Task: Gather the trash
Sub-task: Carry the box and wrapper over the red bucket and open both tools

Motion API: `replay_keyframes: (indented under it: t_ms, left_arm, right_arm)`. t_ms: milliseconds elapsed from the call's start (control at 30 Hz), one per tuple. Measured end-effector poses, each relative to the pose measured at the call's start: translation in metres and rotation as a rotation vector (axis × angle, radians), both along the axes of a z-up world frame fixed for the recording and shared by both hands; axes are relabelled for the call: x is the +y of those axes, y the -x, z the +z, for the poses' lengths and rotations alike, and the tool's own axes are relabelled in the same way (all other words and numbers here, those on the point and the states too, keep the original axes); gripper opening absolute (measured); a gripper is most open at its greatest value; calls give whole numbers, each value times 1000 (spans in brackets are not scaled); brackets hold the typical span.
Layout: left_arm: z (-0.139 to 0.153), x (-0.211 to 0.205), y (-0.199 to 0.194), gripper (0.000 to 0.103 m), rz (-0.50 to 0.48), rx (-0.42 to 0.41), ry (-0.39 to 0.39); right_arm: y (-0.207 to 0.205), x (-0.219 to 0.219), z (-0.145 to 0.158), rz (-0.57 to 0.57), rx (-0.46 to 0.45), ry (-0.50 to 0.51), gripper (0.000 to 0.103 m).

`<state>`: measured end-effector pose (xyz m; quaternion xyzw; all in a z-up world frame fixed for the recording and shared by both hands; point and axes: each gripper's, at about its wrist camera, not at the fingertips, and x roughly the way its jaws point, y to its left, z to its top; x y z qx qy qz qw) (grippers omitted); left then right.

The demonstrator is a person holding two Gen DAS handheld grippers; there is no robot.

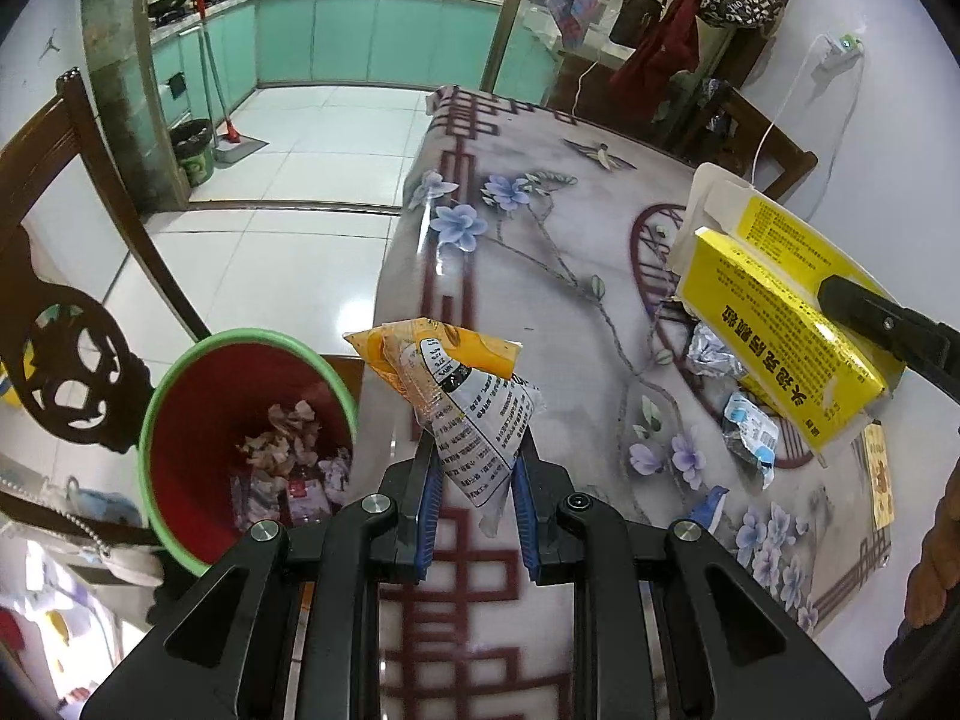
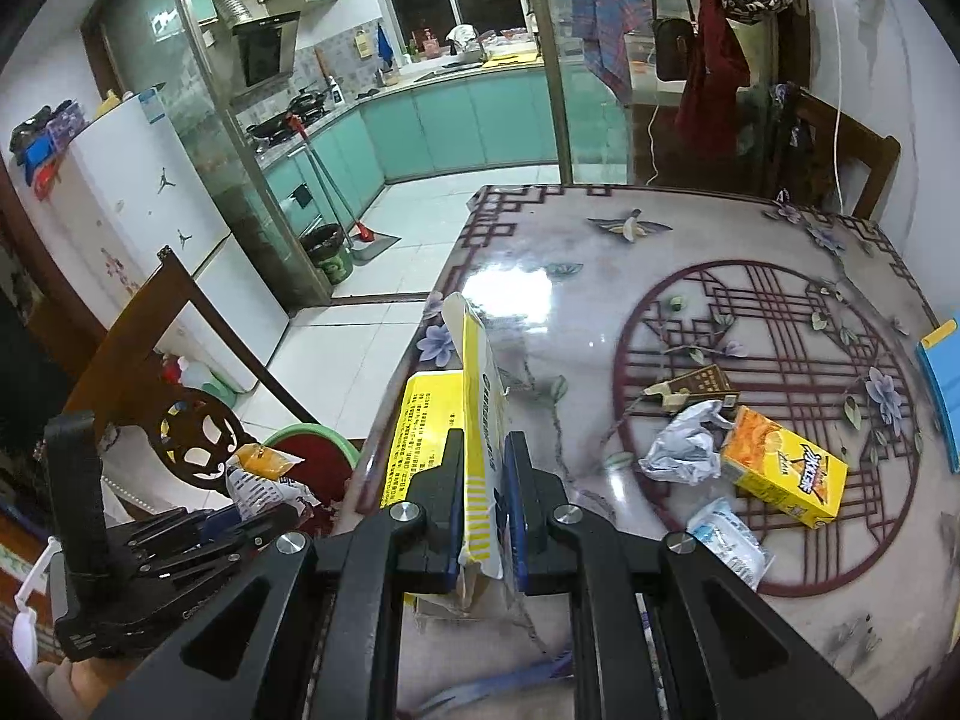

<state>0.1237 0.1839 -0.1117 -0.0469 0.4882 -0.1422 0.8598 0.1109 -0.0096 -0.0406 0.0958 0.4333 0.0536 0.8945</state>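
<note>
My left gripper [image 1: 474,450] is shut on an orange and white plastic snack wrapper [image 1: 468,396], held above the table's left edge beside a red bin with a green rim [image 1: 180,378] that holds crumpled paper. My right gripper [image 2: 485,450] is shut on a flattened yellow and white carton [image 2: 477,420], which also shows in the left wrist view [image 1: 774,300]. The left gripper and wrapper [image 2: 264,474] show in the right wrist view over the bin [image 2: 312,438]. On the table lie crumpled foil [image 2: 684,444], a yellow juice box [image 2: 786,474], a white and blue packet [image 2: 729,540] and a small brown box [image 2: 696,387].
The table [image 2: 600,300] has a glossy flowered cloth. A dark carved wooden chair [image 1: 66,324] stands left of the bin. Another chair [image 2: 840,150] stands at the far side. A blue item [image 2: 942,384] lies at the table's right edge. The kitchen lies beyond.
</note>
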Motion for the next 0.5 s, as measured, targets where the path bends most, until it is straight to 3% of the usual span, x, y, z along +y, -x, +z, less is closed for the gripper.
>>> replay_keyframes:
  t_ms: [500]
  left_arm:
    - [-8, 39, -9, 21, 48, 15, 4]
  right_arm:
    - [-14, 50, 0, 66, -2, 7, 10]
